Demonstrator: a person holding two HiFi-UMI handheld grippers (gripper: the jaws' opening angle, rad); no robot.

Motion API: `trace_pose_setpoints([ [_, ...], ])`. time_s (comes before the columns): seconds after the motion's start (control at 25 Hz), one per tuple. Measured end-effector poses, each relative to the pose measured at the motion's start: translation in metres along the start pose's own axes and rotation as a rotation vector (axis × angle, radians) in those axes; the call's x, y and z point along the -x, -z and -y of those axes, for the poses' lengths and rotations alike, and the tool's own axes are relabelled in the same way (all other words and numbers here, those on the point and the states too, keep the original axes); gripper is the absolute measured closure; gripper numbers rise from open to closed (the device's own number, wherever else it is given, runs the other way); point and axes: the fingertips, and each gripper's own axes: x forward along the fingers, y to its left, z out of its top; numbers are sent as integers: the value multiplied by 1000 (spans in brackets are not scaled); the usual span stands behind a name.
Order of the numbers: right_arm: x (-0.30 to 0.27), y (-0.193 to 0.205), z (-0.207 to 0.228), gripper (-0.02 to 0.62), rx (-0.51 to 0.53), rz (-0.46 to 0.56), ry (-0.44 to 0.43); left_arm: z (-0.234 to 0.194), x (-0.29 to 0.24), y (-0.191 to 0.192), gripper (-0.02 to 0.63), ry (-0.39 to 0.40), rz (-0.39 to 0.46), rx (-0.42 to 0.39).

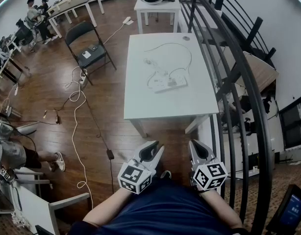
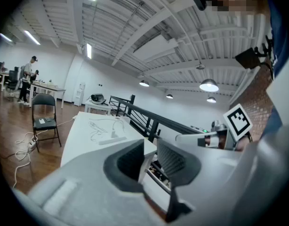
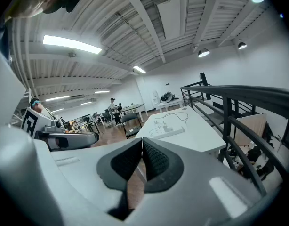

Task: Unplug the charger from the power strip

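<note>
One power strip point(image 1: 170, 84) lies at the middle of the table point(image 1: 140, 104); the single charger point(image 3: 165, 127) on it is tiny and hard to make out. Two grippers hang short of the table's near edge: left gripper point(image 1: 154, 150) jaws slightly spread, empty; right gripper point(image 1: 198, 148) jaws pressed together. A railing point(image 1: 238, 82) hugs the table's right side; its left side gives onto bare floor point(image 1: 106, 131).

White charger point(image 1: 166, 81) upright in white power strip point(image 1: 178, 83), flat on table point(image 1: 140, 102).
</note>
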Motion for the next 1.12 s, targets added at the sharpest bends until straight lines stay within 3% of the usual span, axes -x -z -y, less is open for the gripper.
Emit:
trace_pose_setpoints([
  [0.32,-39,-15,34,584,1,-13,64,-41,-50,-10,522,27,-6,34],
  [0.68,-121,-45,60,584,-14,-50,108,-106,-122,-43,522,96,-36,4],
  [1.12,-218,-72,67,583,-17,-123,132,-210,-166,-78,522,42,-67,57],
])
